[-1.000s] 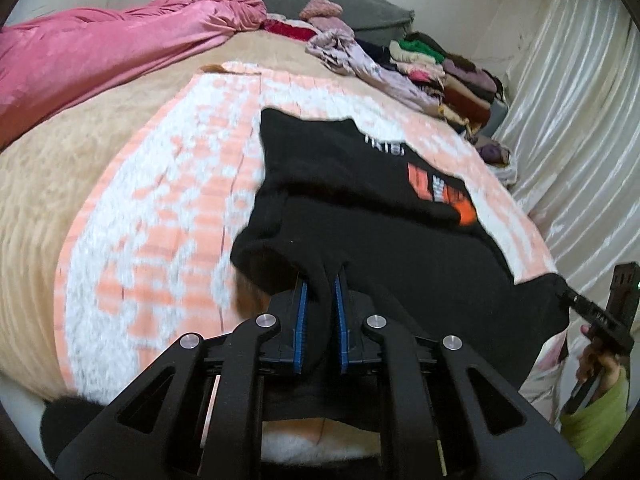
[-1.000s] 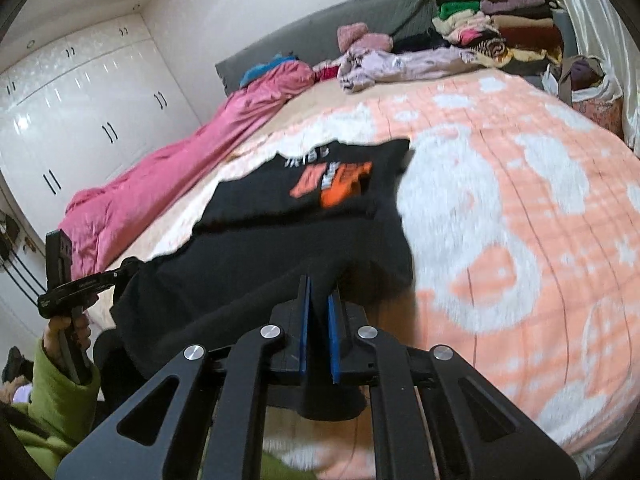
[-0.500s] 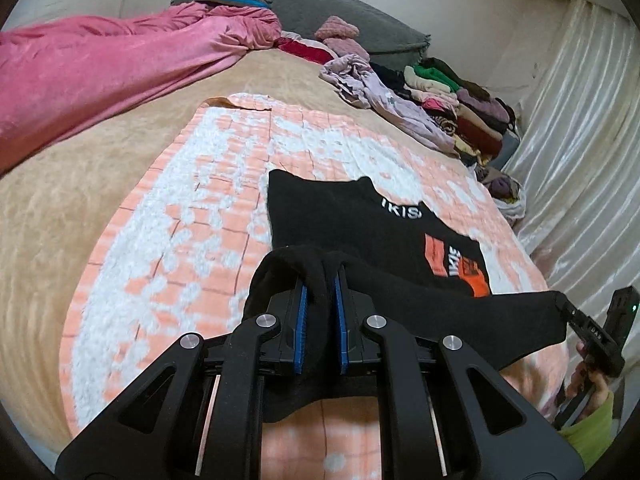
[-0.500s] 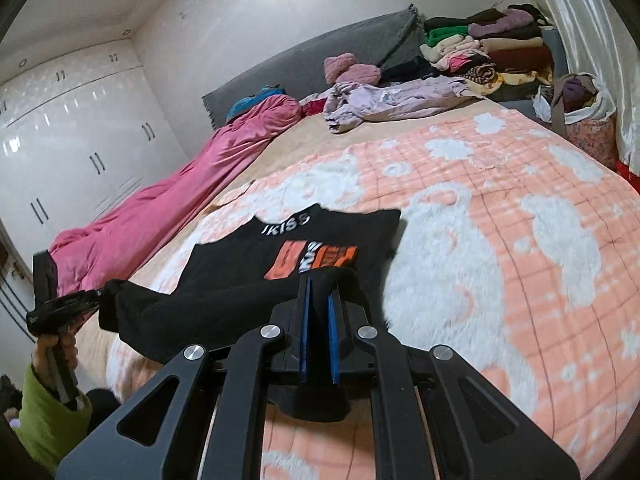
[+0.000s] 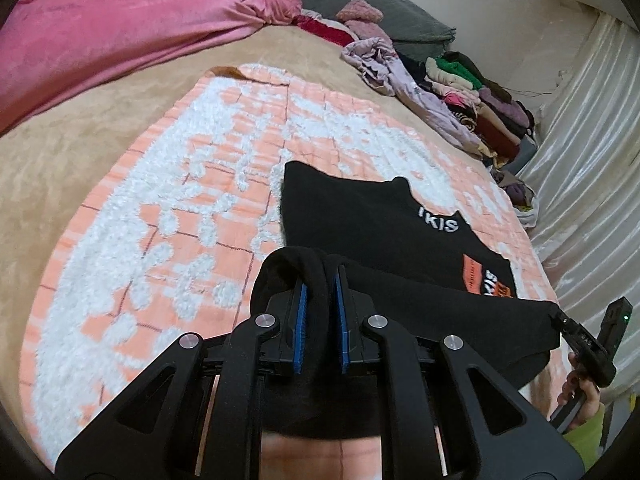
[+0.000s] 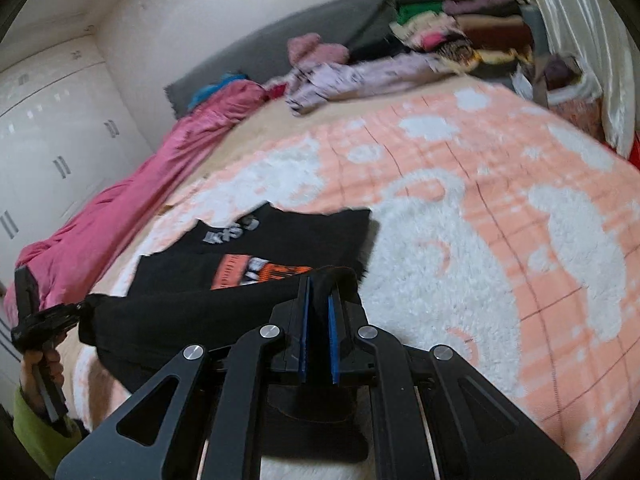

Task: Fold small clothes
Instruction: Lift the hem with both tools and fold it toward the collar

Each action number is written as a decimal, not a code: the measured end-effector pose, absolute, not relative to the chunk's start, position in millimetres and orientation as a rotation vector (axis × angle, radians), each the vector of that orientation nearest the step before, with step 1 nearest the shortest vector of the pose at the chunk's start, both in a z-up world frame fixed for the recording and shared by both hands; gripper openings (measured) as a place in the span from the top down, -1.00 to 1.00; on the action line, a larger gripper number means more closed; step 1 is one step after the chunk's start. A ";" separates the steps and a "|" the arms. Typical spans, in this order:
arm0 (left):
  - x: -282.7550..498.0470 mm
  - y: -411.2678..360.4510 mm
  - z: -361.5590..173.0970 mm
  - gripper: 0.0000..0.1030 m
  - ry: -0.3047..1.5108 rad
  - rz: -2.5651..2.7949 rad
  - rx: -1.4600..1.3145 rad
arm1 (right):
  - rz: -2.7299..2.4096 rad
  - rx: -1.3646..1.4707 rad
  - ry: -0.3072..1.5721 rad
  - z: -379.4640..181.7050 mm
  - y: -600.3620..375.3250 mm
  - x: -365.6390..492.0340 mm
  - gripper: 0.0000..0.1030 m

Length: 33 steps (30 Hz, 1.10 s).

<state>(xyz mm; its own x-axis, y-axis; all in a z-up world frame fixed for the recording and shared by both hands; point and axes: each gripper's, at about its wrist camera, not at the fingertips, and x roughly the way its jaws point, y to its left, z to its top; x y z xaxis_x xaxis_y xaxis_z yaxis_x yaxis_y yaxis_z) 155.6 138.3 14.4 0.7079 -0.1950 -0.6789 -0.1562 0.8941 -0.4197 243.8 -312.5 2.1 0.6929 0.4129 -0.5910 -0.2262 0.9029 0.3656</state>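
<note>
While a fold of black cloth is clamped between the blue pads of the left gripper (image 5: 320, 322), the opposite corner of the same black T-shirt (image 5: 384, 220) is pinched tight in the right gripper (image 6: 318, 330), so the near hem is held stretched between them above the blanket. Farther out, the shirt's upper part, marked with white lettering and an orange print, is laid flat on the peach-and-white blanket (image 5: 168, 216). Beyond it, folded clothes (image 5: 476, 96) are stacked by the curtain (image 5: 580, 152).

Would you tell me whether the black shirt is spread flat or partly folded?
Partly folded: both tools hold the black shirt by its near edge, raised above its printed part.
</note>
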 end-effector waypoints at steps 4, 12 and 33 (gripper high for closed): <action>157.1 149.5 0.5 0.81 0.790 -0.055 -0.534 | 0.350 0.298 0.762 -13.8 -312.2 254.0 0.72; 129.4 167.7 5.7 0.48 0.680 -0.054 -0.550 | 0.307 0.297 0.718 -6.3 -322.5 240.5 -0.02; 84.0 24.6 -4.8 0.48 0.746 -0.240 -0.062 | 0.714 -0.070 0.832 -18.7 -185.6 154.7 0.67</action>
<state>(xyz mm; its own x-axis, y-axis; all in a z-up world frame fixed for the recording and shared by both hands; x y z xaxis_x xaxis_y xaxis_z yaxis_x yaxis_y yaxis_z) 84.0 24.6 -4.8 0.7083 -0.2384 -0.6645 0.1941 0.9707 -0.1413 154.7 -185.6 -18.7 0.4570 0.5524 -0.6972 -0.6048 0.7677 0.2118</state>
